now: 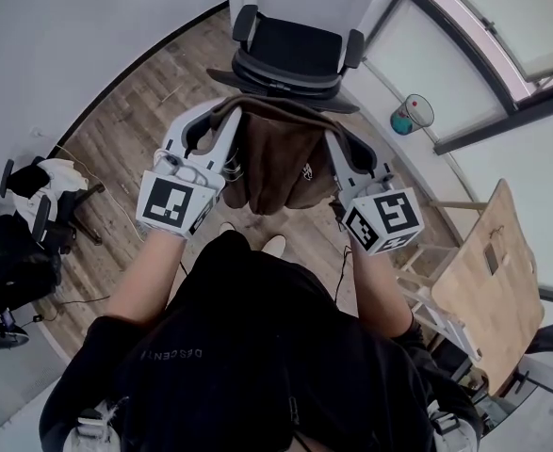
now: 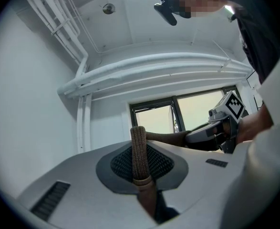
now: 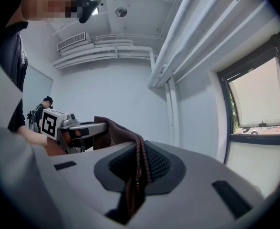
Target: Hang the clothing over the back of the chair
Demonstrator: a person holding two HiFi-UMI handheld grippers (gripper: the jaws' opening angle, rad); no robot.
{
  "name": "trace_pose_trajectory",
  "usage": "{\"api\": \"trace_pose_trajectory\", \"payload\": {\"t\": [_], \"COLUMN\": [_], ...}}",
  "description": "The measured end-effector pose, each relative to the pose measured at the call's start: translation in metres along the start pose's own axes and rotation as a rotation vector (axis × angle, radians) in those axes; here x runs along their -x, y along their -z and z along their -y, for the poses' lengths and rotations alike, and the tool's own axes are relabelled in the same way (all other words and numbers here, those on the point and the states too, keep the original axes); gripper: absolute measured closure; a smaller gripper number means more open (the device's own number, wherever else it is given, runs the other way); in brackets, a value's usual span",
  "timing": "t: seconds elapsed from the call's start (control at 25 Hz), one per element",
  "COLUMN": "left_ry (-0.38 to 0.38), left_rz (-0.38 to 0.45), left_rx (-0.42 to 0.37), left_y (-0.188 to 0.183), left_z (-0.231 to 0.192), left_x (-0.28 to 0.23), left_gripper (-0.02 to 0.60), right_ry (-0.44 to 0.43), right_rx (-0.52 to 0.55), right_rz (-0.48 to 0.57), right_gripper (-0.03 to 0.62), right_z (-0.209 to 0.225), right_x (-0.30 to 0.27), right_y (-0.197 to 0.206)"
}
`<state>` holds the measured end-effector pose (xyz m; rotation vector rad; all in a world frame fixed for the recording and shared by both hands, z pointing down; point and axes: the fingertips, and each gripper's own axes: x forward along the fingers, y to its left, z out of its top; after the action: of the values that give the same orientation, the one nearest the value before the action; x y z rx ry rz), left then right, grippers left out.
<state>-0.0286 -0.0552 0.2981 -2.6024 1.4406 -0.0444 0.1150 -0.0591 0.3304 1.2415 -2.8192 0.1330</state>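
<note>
In the head view the chair stands at upper centre. Just below it, the clothing hangs between the left tool and right tool (each pinching one edge).

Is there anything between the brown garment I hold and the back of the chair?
Nothing visible. The brown garment, clamped by the left gripper and right gripper, hangs directly before the chair back, with no object between them.
</note>
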Motion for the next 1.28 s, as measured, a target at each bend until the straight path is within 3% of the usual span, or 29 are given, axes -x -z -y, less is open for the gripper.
{"api": "trace_pose_trajectory", "payload": {"t": [0.52, 0.72, 1.28], "left_ry": [0.062, 0.103, 0.252], "left_rz": [0.043, 0.101, 0.152], "left_rx": [0.032, 0.017, 0.019], "left_y": [0.005, -0.006, -0.015], "left_z": [-0.048, -0.076, -0.142], "left_x": [-0.036, -0.057, -0.118], "left_gripper": [0.534, 0.534, 0.534], "right_ry": [0.057, 0.083, 0.261], "right_rx": [0.009, 0.023, 0.073], "right_rz": [-0.002, 0.026, 0.072], "right_gripper": [0.549, 0.549, 0.549], "right_z": [0.014, 0.021, 0.053], "right_x": [-0.047, -0.073, -0.138], "right_y": [-0.011, -0.029, -0.068]}}
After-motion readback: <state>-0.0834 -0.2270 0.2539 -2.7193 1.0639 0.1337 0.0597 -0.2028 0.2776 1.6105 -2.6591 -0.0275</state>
